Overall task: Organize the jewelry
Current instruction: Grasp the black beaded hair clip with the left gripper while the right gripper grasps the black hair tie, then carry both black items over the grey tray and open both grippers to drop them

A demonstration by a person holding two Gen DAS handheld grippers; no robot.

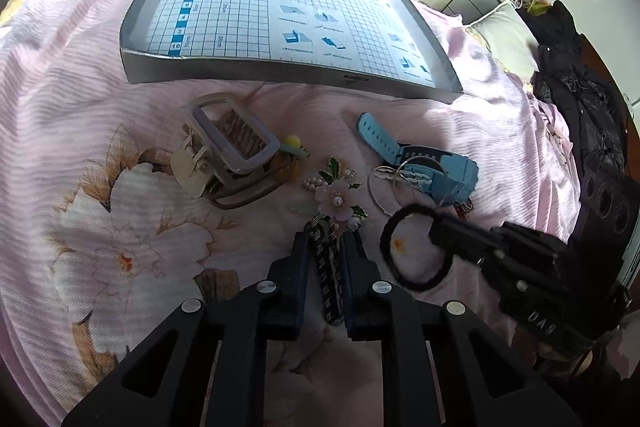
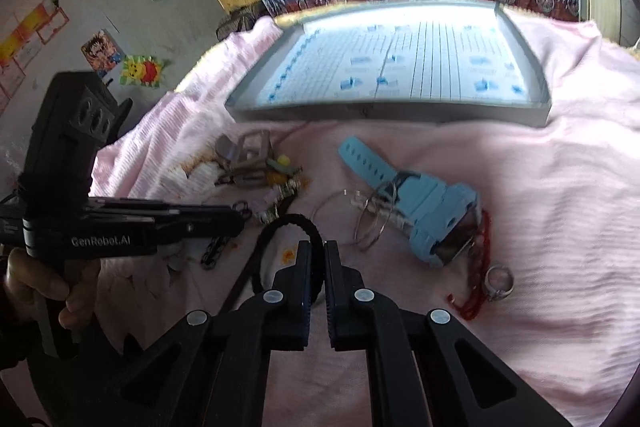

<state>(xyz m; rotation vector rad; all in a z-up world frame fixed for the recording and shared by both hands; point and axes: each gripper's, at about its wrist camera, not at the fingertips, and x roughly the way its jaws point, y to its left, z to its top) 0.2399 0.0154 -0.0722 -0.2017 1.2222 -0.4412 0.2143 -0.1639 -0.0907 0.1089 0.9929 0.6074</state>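
My left gripper (image 1: pixel 326 243) is shut on a black-and-white patterned chain bracelet (image 1: pixel 327 287), which runs lengthwise between its fingers just above the pink bedspread. In the right wrist view that bracelet (image 2: pixel 214 253) dangles below the left gripper (image 2: pixel 240 217). My right gripper (image 2: pixel 317 251) is shut on a black hair tie (image 2: pixel 288 219), and the loop stands up in front of its fingers. From the left wrist, the right gripper (image 1: pixel 440 233) pinches the tie (image 1: pixel 384 255) at its right side. A grey tray (image 1: pixel 240 71) lined with grid paper lies beyond, holding nothing.
Between grippers and tray lie a beige claw clip (image 1: pixel 224 151), a pink flower brooch (image 1: pixel 336 197), a light blue watch (image 1: pixel 424 163) and thin metal hoops (image 1: pixel 384 187). A red bead bracelet (image 2: pixel 478 267) and silver ring (image 2: pixel 498 281) lie right of the watch. Dark clothing (image 1: pixel 580 99) is piled far right.
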